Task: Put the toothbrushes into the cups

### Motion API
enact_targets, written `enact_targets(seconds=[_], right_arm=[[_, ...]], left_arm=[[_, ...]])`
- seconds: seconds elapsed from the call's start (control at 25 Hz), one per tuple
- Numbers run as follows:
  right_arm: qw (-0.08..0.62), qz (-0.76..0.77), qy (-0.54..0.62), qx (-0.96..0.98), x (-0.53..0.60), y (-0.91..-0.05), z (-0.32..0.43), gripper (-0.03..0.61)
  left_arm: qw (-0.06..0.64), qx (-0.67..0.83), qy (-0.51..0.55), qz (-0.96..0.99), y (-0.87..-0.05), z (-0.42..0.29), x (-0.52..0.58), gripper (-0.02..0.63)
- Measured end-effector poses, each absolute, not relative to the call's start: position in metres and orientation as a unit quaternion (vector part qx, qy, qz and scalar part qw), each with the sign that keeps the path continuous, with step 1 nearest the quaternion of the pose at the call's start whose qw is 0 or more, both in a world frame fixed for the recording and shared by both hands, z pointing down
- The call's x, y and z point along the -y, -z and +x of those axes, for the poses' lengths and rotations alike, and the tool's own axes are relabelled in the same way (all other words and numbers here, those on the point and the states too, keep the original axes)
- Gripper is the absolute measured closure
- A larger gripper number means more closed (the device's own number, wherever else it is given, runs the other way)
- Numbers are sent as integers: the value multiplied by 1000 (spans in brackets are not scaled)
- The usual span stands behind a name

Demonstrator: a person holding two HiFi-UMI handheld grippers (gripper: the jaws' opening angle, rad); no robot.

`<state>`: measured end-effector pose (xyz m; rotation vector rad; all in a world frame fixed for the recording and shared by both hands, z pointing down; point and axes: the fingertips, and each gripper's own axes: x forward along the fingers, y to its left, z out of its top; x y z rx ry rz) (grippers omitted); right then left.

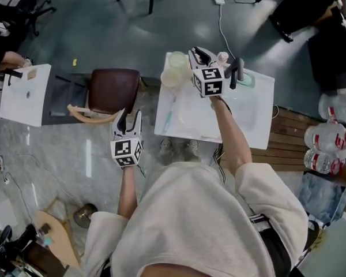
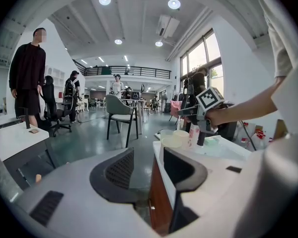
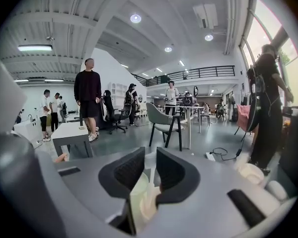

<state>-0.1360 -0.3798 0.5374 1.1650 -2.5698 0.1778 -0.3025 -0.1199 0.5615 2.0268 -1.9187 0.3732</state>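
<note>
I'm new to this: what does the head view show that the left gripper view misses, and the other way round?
Only the head view: a teal toothbrush lying on the white table, and water bottles at the side. Only the left gripper view: ceiling lights, a balcony railing and tall windows. Both: the cups and the right hand-held gripper near them.

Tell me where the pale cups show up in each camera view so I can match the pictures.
Head view: the cups at the white table's upper-left corner, just left of the right gripper.
Left gripper view: cups right of centre, on the table's corner, below-left of the right gripper.
Right gripper view: cups bottom centre, below its own jaws.
Shared landmark: the right gripper, close by the cups in every view.
</note>
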Motion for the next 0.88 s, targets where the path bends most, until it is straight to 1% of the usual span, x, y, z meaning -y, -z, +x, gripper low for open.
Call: enact_targets(seconds=[0.04, 0.08, 0.36, 0.6, 0.88], right_arm=[[156, 406, -65, 898, 378, -538, -135, 513], [155, 405, -69, 898, 377, -538, -134, 499], [127, 397, -66, 907, 365, -517, -125, 378], [98, 400, -44, 910, 342, -479, -106, 371], [72, 424, -29, 903, 310, -446, -57, 382]], left_arm=[[162, 672, -130, 711, -561, -302, 120, 426], [161, 671, -130, 712, -561, -301, 121, 426], [156, 662, -128, 722, -558, -290, 124, 426], [148, 642, -127, 741, -554, -272, 131, 426], [141, 613, -127, 767, -553, -239, 143, 426]])
